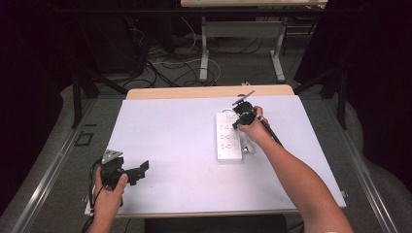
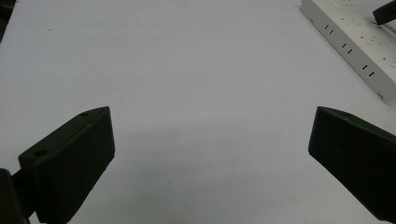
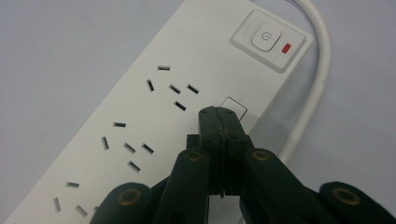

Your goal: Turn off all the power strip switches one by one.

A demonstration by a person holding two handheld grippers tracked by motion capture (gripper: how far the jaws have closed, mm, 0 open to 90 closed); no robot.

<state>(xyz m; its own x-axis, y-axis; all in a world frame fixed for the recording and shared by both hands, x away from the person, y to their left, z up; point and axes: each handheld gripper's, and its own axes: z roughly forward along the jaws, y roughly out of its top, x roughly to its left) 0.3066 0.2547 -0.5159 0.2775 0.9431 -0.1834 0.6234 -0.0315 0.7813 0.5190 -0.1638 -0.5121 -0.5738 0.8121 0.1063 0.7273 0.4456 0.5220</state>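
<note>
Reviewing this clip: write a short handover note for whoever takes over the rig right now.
Right gripper: jaws shut with nothing between them, tips down at the power strip near its switch, whose red light shows.
Left gripper: open, empty, near the table's front left.
Strip lies right of centre, its white cable beside it.
Done: right gripper brought to the strip.
Left: probably pressing the switch.

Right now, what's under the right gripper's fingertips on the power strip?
The shut right gripper sits above the power strip, its tips at a small rectangular outline, short of the power button. The fingers cover part of that outline. Contact can't be told.
</note>
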